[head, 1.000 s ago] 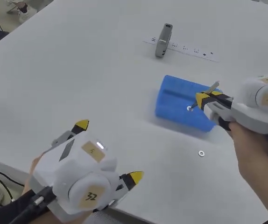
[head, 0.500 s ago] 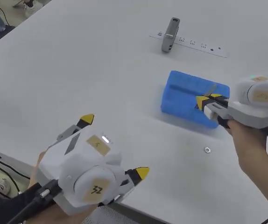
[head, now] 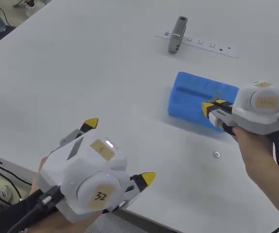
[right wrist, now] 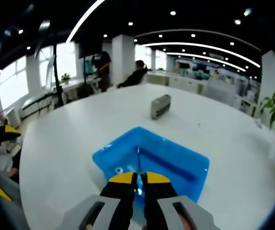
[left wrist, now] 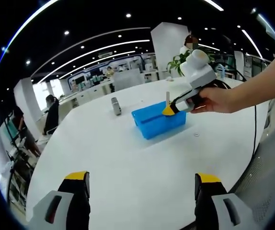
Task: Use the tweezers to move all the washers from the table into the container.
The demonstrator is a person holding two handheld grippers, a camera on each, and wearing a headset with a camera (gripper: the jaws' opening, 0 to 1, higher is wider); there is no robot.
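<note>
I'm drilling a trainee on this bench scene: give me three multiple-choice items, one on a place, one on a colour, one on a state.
1. The tweezers are: A over the container; B over the power strip; C lying on the table.
2. The container is: A red; B blue; C green.
3. The left gripper is: A open; B shut on tweezers; C shut on a washer.
Key: 1 A, the right gripper holds them above the blue walls; 2 B, plainly blue; 3 A, its jaws stand wide apart.
</note>
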